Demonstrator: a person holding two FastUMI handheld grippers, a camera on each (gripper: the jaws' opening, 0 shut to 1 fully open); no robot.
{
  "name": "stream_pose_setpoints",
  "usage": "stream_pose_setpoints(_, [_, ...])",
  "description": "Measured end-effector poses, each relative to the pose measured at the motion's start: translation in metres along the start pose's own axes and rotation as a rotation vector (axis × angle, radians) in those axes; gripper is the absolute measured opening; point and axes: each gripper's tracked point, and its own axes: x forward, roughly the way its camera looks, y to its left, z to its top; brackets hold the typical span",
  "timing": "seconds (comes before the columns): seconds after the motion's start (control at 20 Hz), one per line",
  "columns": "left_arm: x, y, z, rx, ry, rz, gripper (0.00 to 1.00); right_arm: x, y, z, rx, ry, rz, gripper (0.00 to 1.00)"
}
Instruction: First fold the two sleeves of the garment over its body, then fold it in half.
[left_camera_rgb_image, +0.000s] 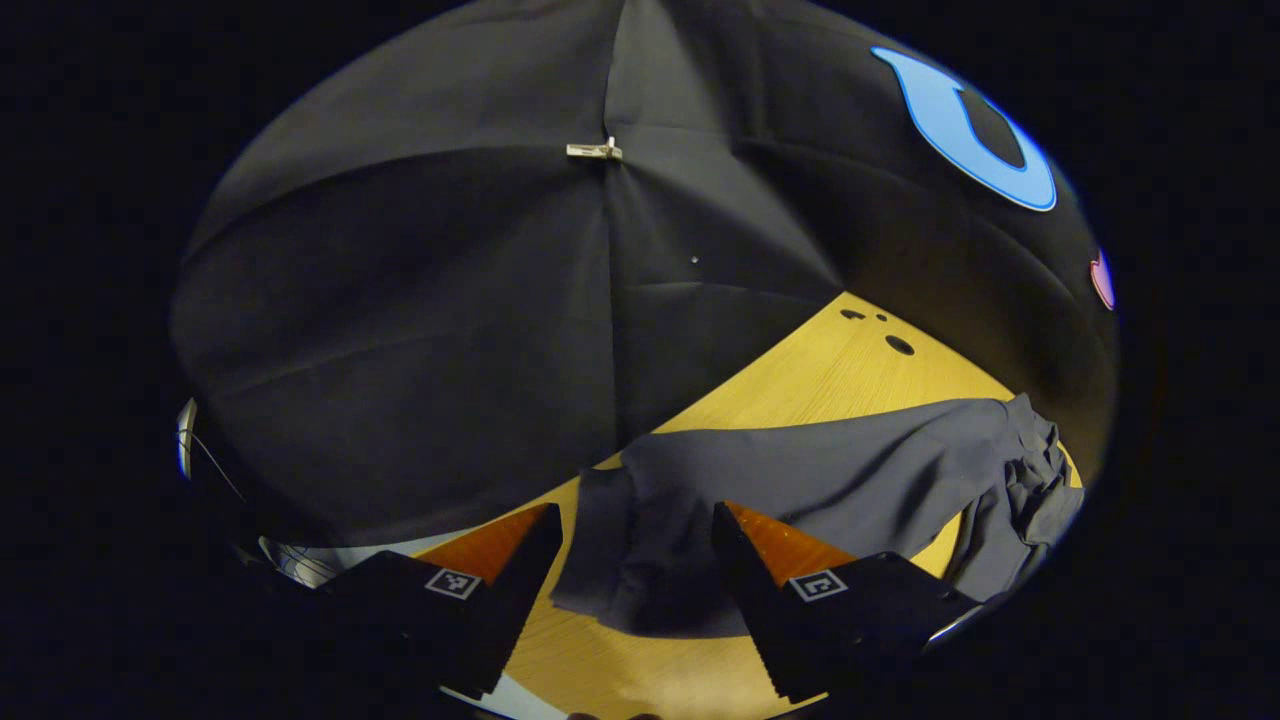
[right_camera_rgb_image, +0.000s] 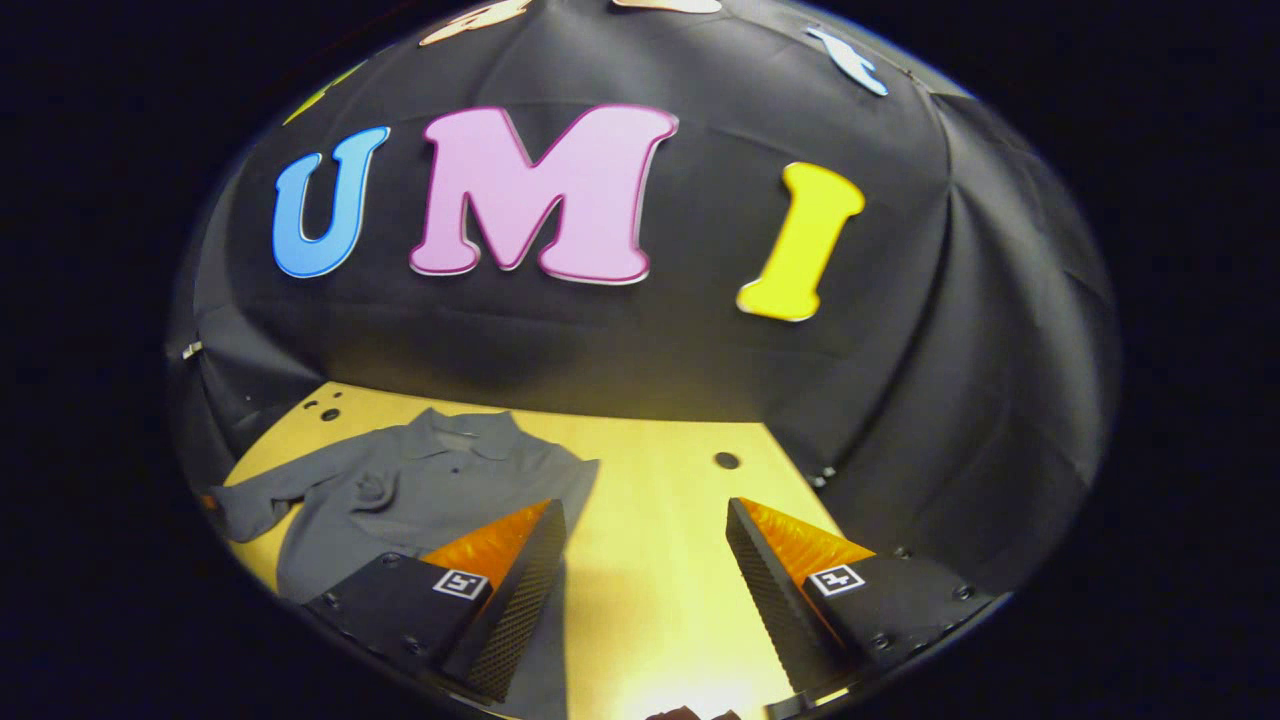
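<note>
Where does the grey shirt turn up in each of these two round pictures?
Left gripper view: the grey shirt lies low and right of centre, one sleeve end between the open left gripper fingers.
Right gripper view: it lies lower left, collar toward the wall, beside the open right gripper.
Shared landmark: the yellow wooden table with dark holes.

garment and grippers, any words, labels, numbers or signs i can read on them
None to read. The grey garment shows no print or tag.
The square markers on the right gripper and left gripper are coded patterns, not words or numbers.
</note>
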Motion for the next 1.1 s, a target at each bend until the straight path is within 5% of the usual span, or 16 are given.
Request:
stream_pose_setpoints(0.4, [0.03, -0.024, -0.022, 0.077, 0.113, 0.016, 1.0, -0.066, -0.052, -0.023, 0.02, 0.019, -0.161, 0.98])
stream_pose_setpoints(0.6, [0.031, -0.043, -0.021, 0.138, 0.108, -0.045, 0.66, -0.08, -0.048, -0.033, 0.039, 0.031, -0.179, 0.98])
stream_pose_setpoints(0.75, [0.034, -0.051, -0.018, 0.159, 0.101, -0.071, 0.19, -0.081, -0.044, -0.037, 0.056, 0.028, -0.178, 0.98])
stream_pose_setpoints(0.85, [0.029, -0.056, -0.017, 0.17, 0.118, -0.104, 0.09, -0.076, -0.046, -0.038, 0.074, 0.026, -0.178, 0.98])
stream_pose_setpoints(1.1, [0.001, -0.091, 0.018, 0.129, 0.063, -0.184, 0.07, -0.053, -0.055, -0.034, 0.091, 0.006, -0.166, 0.98])
